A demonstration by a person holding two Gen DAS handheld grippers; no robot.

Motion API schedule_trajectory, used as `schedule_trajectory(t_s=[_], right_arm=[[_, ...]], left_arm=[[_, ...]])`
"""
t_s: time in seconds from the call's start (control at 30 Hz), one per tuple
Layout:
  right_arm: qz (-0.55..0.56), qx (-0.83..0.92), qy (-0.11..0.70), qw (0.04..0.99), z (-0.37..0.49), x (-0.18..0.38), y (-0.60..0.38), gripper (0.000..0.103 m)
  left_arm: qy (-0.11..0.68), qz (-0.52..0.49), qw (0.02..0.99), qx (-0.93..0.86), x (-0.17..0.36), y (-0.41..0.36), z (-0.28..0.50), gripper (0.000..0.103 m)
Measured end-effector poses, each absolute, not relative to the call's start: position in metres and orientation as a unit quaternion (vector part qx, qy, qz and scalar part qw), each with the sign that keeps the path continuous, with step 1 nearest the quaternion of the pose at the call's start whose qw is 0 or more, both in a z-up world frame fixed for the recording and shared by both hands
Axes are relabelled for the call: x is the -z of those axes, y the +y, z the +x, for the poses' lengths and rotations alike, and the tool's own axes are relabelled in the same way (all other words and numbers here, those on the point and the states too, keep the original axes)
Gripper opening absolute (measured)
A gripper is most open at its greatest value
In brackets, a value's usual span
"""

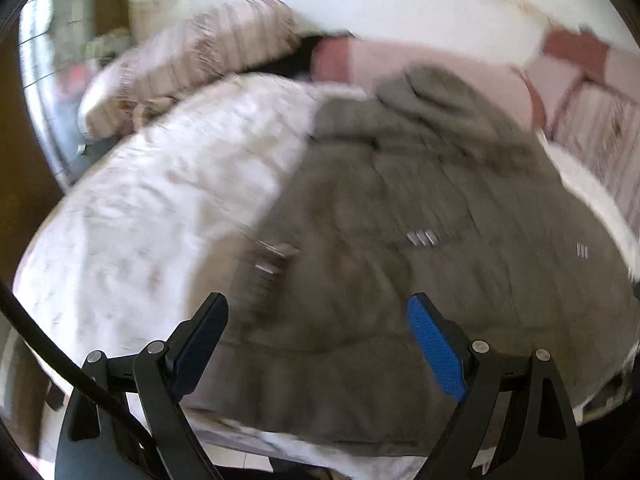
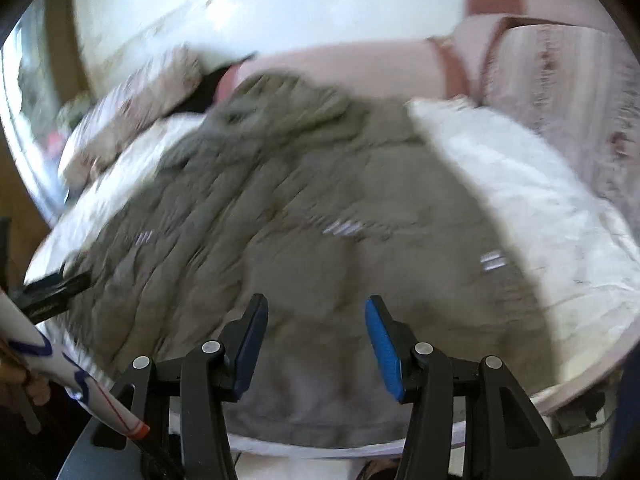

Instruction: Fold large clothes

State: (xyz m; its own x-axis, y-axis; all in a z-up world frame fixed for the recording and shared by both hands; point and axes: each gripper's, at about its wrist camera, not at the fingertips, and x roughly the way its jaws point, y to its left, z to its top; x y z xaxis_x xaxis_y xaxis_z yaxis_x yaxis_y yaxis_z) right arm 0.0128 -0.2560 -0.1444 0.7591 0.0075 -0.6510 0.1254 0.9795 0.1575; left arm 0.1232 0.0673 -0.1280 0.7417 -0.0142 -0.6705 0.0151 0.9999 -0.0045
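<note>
Now both tongs, left tongs (image 1: 318,312) and right tongs (image 2: 316,314), hover tilted down, agape, over jacket (image 1: 400,208).

A bed (image 1: 132,248) covered in a white, faintly patterned quilt carries a grey-brown quilted jacket (image 1: 400,240) spread flat across it, hood toward the pink headboard (image 1: 420,68), with striped pillows (image 1: 192,64) lying at the bed's far end

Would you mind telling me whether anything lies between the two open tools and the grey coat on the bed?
Nothing visible does. The left tool and right tool both hang open just above the grey coat, which lies uncovered on the white bedspread.
</note>
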Motion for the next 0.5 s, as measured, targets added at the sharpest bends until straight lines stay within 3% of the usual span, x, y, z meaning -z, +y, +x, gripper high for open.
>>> schedule_trajectory(t_s=[0.17, 0.3, 0.5], right_arm=[[0.164, 0.128, 0.307, 0.929, -0.006, 0.123, -0.336, 0.058], [0.231, 0.161, 0.323, 0.904, -0.012, 0.144, -0.385, 0.058], [0.324, 0.126, 0.347, 0.871, -0.009, 0.168, -0.405, 0.060]], left_arm=[[0.388, -0.097, 0.916, -0.015, 0.127, 0.137, 0.132, 0.090], [0.435, -0.232, 0.869, 0.033, 0.154, 0.181, 0.140, 0.085], [0.448, -0.285, 0.844, 0.077, 0.169, 0.184, 0.144, 0.084]])
